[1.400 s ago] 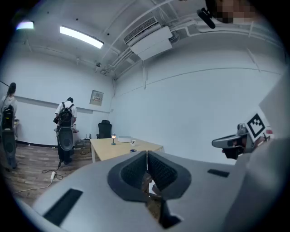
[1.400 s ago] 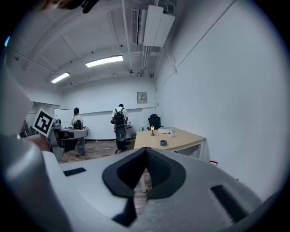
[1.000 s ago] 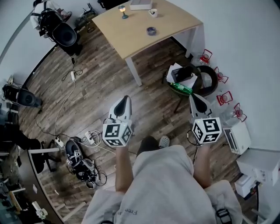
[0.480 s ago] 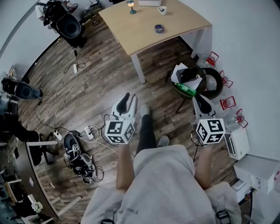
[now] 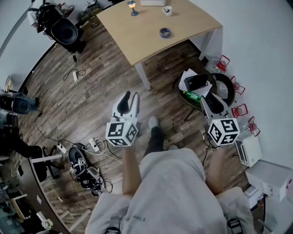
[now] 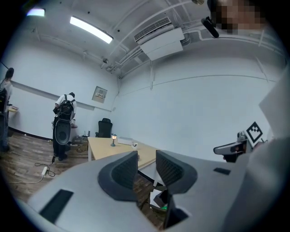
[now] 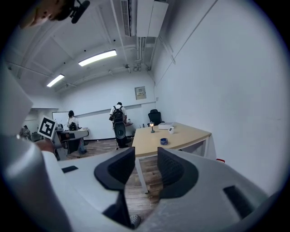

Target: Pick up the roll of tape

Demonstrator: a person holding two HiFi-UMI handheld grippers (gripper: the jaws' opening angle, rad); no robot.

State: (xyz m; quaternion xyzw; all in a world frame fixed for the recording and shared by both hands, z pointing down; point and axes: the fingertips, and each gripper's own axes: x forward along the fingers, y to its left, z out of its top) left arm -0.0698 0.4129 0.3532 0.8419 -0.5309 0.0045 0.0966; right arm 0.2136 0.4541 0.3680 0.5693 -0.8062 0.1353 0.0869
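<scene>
Closest in, my left gripper [image 5: 129,97] is held out over the wood floor [image 5: 100,87]. Its jaws stand wide apart and have just been opening, and in the left gripper view [image 6: 146,159] only floor and table leg show through the gap. My right gripper [image 5: 214,101] is level with it at 3 o'clock. Its jaws are also spread and have just been opening, and the right gripper view [image 7: 146,159] shows nothing between them either. A shoe [image 5: 154,122] is planted on the boards between the two grippers.

Just past the right gripper, at its 12 o'clock, sits a dark round bin [image 5: 229,89] holding papers and a green bottle [image 5: 192,95]. Off at 8 o'clock from the left gripper, a power strip [image 5: 96,144] lies among loose cables.

Further out stands the light wooden table [image 5: 137,36]. The roll of tape [image 5: 165,33] lies flat on it, well apart from both grippers, at 1 o'clock from the left and 11 o'clock from the right. In the right gripper view the roll [image 7: 164,141] shows just above the right-hand jaw. Beyond it, near the table's far edge, stand a small lamp [image 5: 132,5] and a white mug [image 5: 167,10].

Farthest back, a person with a backpack [image 7: 118,118] stands by the wall.
</scene>
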